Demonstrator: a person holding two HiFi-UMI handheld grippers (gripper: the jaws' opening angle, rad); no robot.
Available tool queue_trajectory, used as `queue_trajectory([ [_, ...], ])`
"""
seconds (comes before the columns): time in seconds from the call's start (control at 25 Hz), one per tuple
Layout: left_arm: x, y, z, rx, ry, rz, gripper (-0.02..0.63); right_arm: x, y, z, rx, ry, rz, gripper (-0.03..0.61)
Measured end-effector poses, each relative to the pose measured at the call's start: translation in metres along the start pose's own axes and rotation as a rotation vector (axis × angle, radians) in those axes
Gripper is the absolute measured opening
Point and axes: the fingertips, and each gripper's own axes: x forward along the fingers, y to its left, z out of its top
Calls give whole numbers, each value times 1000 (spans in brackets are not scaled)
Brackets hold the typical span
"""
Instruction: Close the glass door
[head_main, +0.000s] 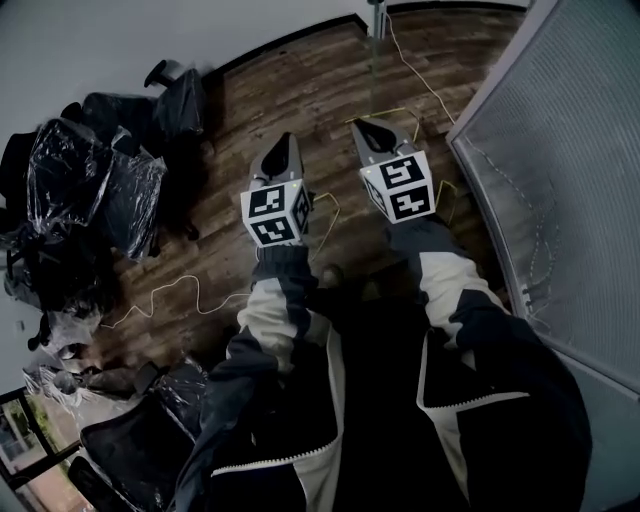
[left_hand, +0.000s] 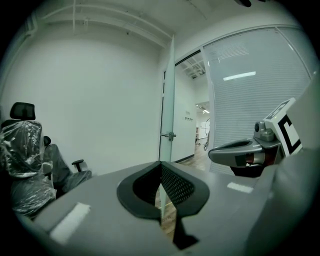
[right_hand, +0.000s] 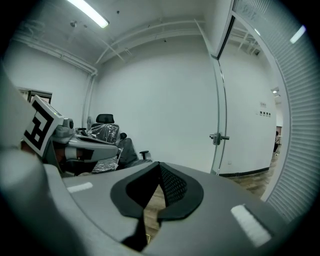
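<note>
The glass door (left_hand: 167, 100) stands open, seen edge-on in the left gripper view, with a metal handle (left_hand: 170, 135) at mid height. In the right gripper view the door (right_hand: 220, 100) and its handle (right_hand: 218, 137) lie ahead to the right. Both are some way off from the jaws. My left gripper (head_main: 284, 140) and right gripper (head_main: 362, 125) are held side by side over the wooden floor, pointing forward. The left gripper (left_hand: 160, 163) is shut with nothing in it. The right gripper (right_hand: 159, 164) is shut and empty too.
A frosted ribbed glass wall (head_main: 545, 150) runs along the right. Office chairs wrapped in plastic (head_main: 95, 180) stand against the white wall on the left, also seen as chairs (right_hand: 105, 132) in the right gripper view. A yellow cable (head_main: 190, 290) trails over the wooden floor (head_main: 300, 90).
</note>
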Motion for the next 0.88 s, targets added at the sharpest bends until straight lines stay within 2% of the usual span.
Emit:
queue_trajectory([
  [0.16,23,23,-7,-11,-1,12,2,31,-2,-1,-14,1,15,6],
  [0.36,65,62,11,5,-32,-27,1,88,-10,17,-34,-5,-13,6],
  [0.6,145,108,40,8,-48,-132,2,165,-43,57,-39,-21,-109,6],
  [0.88,215,135,71,46,-109,-241,2,222,-88,88,-27,-44,-228,6],
])
